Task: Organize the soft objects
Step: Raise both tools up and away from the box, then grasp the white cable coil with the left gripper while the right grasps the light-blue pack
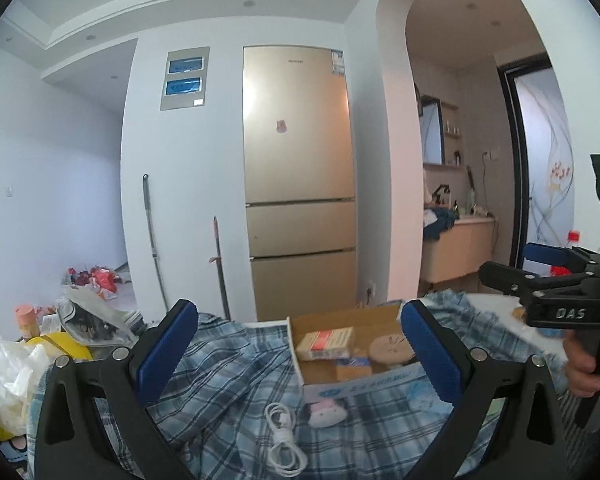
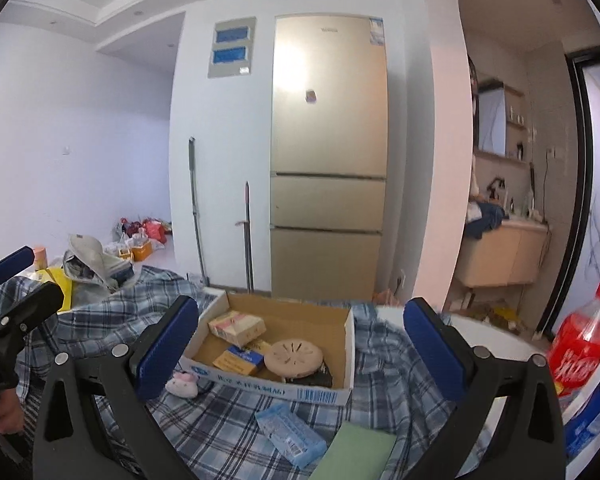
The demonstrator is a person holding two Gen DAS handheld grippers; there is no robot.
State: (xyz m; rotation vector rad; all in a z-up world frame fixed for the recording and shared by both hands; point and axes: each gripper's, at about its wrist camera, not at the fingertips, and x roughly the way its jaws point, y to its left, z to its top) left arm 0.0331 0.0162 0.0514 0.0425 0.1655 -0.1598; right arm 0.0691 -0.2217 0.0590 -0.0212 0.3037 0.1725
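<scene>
Black handheld grippers with blue pads

Left gripper (image 1: 298, 354) and right gripper (image 2: 300, 348): 2 black fingers each, ribbed blue pads, silver rivets; white "DAS" lettering, green light.

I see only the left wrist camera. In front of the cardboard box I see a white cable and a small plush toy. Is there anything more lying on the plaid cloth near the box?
Observer: Yes. In the right wrist view a blue tissue packet lies on the plaid cloth, in front of the cardboard box and apart from it.
Operator: Is something beside that packet?
Observer: A flat green pad lies just to its right, at the bottom edge. Whether it is a sponge or a cloth, I cannot tell.
Operator: And further to the right?
Observer: A red soda bottle with a red cap stands at the right edge.
</scene>
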